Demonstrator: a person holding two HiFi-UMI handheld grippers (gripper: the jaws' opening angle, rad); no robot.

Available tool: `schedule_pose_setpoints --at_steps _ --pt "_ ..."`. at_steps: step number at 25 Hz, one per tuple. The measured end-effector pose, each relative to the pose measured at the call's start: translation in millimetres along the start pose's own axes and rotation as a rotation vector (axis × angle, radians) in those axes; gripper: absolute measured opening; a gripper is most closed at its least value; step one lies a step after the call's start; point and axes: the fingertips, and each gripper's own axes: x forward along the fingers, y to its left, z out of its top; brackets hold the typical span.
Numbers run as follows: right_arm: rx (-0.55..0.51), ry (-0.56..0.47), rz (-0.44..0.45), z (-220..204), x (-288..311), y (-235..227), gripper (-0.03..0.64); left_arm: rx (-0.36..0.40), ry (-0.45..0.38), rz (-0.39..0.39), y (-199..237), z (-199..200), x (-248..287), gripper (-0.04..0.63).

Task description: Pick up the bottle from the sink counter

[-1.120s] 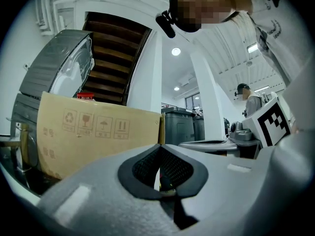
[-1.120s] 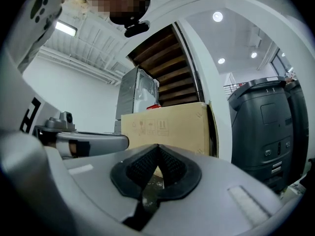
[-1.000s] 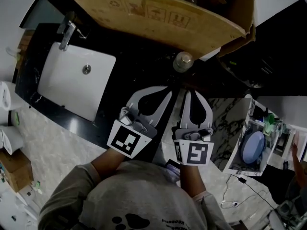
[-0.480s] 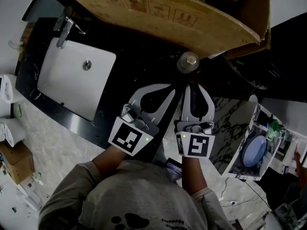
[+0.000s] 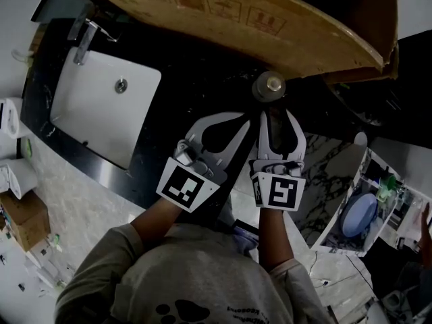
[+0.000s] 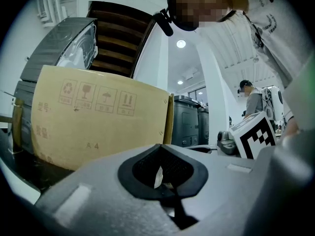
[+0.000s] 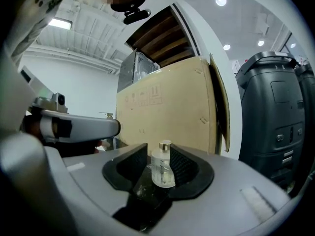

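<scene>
**Bottle straight ahead of the right tongs**

The bottle (image 5: pixel 268 86) is seen upright on the dark tabletop (image 5: pixel 202 69), just beyond the tips of the right tongs (image 5: pixel 275 115). Their jaws have just been opening and frame it untouched. The left tongs (image 5: pixel 239 118), closed and empty, are held alongside, slightly farther off.

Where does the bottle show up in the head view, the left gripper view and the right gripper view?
Head view: the bottle is upper middle, on the dark counter, just below the box.
Left gripper view: I can't make it out.
Right gripper view: the bottle is low centre, in front of the box.
Shared landmark: the box, which also fills the left side of the left gripper view.
</scene>
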Motion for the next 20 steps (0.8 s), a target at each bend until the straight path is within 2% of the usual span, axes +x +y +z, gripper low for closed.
schedule_pose_setpoints --at_steps 3,7,16,20 --pt "-0.013 0.064 0.006 -19 4 -5 0.158 0.000 0.009 -0.001 2 -6 3 0.003" --pt "-0.015 0.094 0.018 -30 12 -7 0.188 -0.019 0.014 0.003 5 -12 7 0.003" --pt "-0.016 0.125 0.044 -52 29 -12 0.244 -0.026 0.033 0.009 10 -23 13 0.003" --pt "-0.029 0.099 0.061 -50 39 -13 0.265 -0.023 0.043 0.015 12 -27 14 0.002"
